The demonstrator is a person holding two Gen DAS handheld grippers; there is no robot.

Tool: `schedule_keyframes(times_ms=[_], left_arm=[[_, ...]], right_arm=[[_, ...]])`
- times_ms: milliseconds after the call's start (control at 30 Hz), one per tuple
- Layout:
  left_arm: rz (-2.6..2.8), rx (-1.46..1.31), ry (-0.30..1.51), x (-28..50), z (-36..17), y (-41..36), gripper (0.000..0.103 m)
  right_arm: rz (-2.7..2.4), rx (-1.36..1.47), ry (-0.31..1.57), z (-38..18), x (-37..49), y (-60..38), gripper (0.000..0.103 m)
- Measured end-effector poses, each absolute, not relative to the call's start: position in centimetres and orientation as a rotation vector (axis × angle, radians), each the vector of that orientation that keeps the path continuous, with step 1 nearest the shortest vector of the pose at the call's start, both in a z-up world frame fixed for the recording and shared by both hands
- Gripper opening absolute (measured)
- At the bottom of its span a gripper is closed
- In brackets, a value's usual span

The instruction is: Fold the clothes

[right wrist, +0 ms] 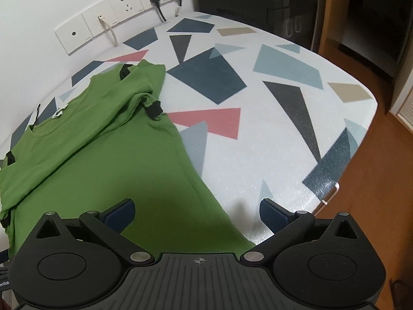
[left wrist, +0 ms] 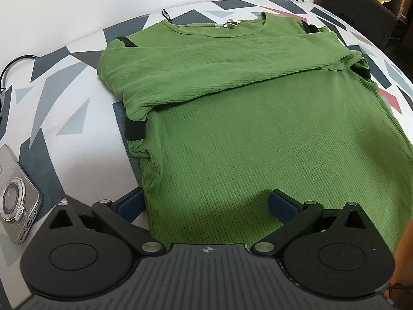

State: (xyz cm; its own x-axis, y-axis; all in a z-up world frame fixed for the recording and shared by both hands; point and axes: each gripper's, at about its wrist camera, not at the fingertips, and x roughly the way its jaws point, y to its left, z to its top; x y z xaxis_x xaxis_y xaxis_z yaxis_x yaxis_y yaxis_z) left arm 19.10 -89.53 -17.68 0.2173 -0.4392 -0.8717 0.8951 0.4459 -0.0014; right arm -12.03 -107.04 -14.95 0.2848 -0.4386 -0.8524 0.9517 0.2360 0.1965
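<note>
Glittery and clear-cased, a phone [left wrist: 15, 196] lies face down near the tabletop's [left wrist: 77, 139] left edge, well apart from the garment, with a dark cable [left wrist: 13, 63] curling off that edge farther back. Next along, the green ribbed T-shirt [left wrist: 258, 142] lies flat across the middle of the geometric-patterned tabletop, collar toward the far edge by the wall and hem at the near edge. Both sleeves, trimmed with black bands [left wrist: 135, 130], are folded inward across the chest, one overlapping the other. The left tongs [left wrist: 206, 204] hover over the shirt's hem with their blue pads spread wide apart, holding nothing; the left pad sits just beyond the shirt's left side, the right pad over the fabric.

In the right wrist view the right tongs [right wrist: 197, 213] are likewise spread wide and empty, straddling the T-shirt's [right wrist: 103, 160] right side near the hem. Bare patterned tabletop [right wrist: 271, 129] stretches to its right corner. Wall sockets [right wrist: 126, 5] with plugs line the wall behind.
</note>
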Motion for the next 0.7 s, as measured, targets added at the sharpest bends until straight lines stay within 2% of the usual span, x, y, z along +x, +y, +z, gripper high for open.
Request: schedule_keyframes(times_ms=[700], left_arm=[[-0.852,0.517,0.989,18.6,-17.6,-90.1,0.103]], right_arm=[[-0.946,0.748,0.839,-16.6,-11.9,-111.5,0.102]])
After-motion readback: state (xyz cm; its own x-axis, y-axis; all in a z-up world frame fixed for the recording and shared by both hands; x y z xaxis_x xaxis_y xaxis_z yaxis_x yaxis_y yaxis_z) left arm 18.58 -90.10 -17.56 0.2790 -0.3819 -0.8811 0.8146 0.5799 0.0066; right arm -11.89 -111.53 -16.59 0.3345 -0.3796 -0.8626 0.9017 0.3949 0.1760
